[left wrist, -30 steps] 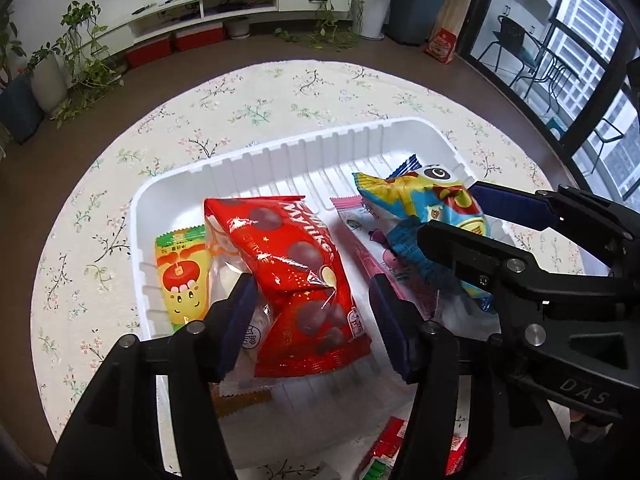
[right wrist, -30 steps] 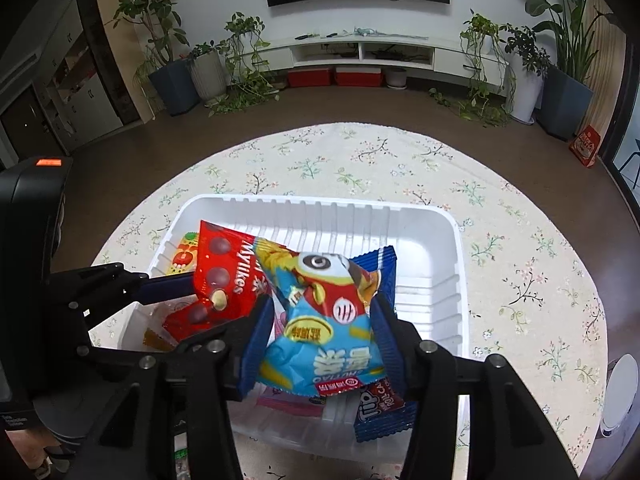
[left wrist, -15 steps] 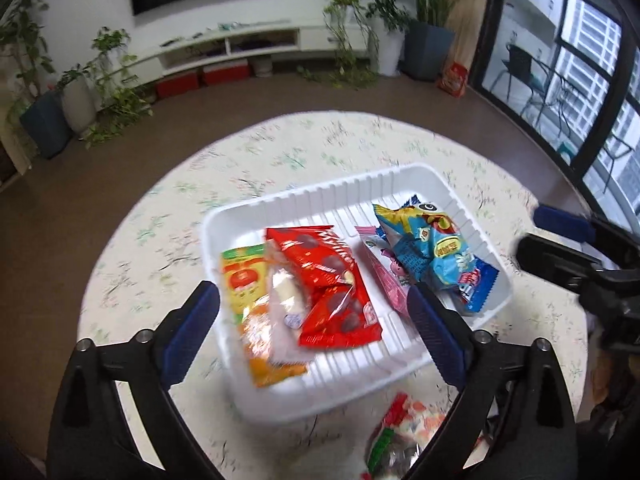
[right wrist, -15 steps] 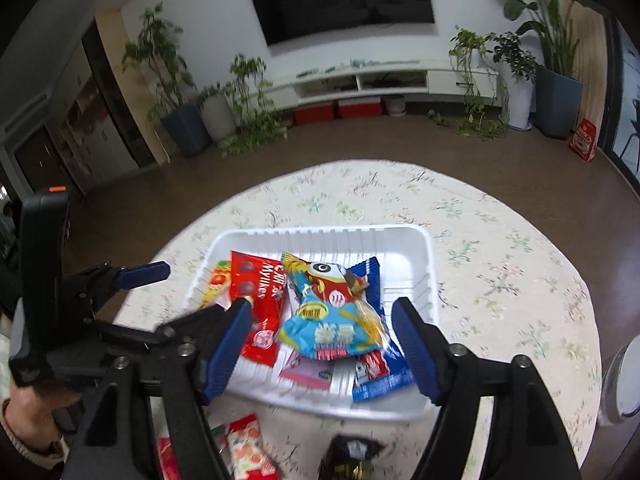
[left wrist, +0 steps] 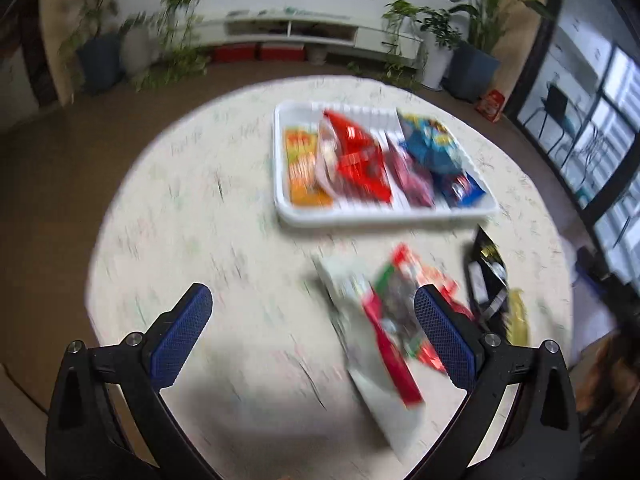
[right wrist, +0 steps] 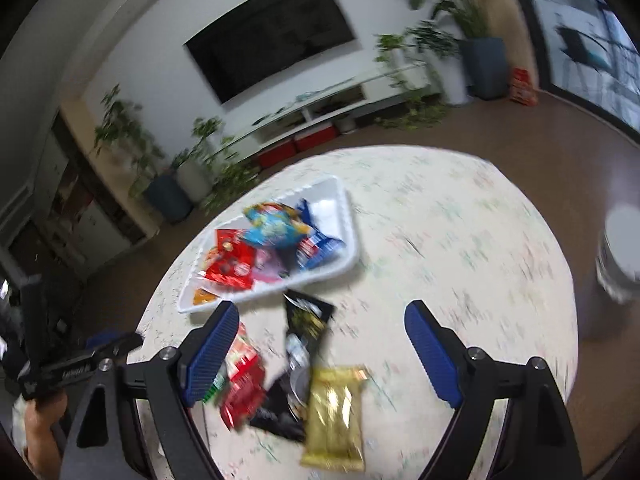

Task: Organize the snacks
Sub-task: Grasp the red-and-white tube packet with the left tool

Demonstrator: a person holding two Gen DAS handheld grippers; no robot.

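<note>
A white tray (left wrist: 384, 216) on the round flowered table holds several snack packs, among them a red one (left wrist: 360, 160) and a blue one (left wrist: 432, 148). Nearer to me, loose packs lie on the cloth: a white one (left wrist: 360, 320), a red-green one (left wrist: 404, 308), a black one (left wrist: 486, 276) and a gold one (left wrist: 516, 316). My left gripper (left wrist: 310, 296) hangs over the near table, its jaws opening wide and holding nothing. The jaws of my right gripper (right wrist: 320, 310) are also opening and hold nothing, above the black pack (right wrist: 306, 320) and gold pack (right wrist: 334, 416). The picture is motion-blurred.
A person's hand (right wrist: 40, 420) holds the left gripper (right wrist: 80, 364) at the table's left edge. A white round object (right wrist: 622, 248) stands on the floor to the right. Potted plants and a low TV shelf (left wrist: 312, 32) line the far wall.
Both grippers let go of their packs, the red one on the left and the blue one on the right. The packs now lie in the tray. Both grippers opened wide and drew back from the tray.
</note>
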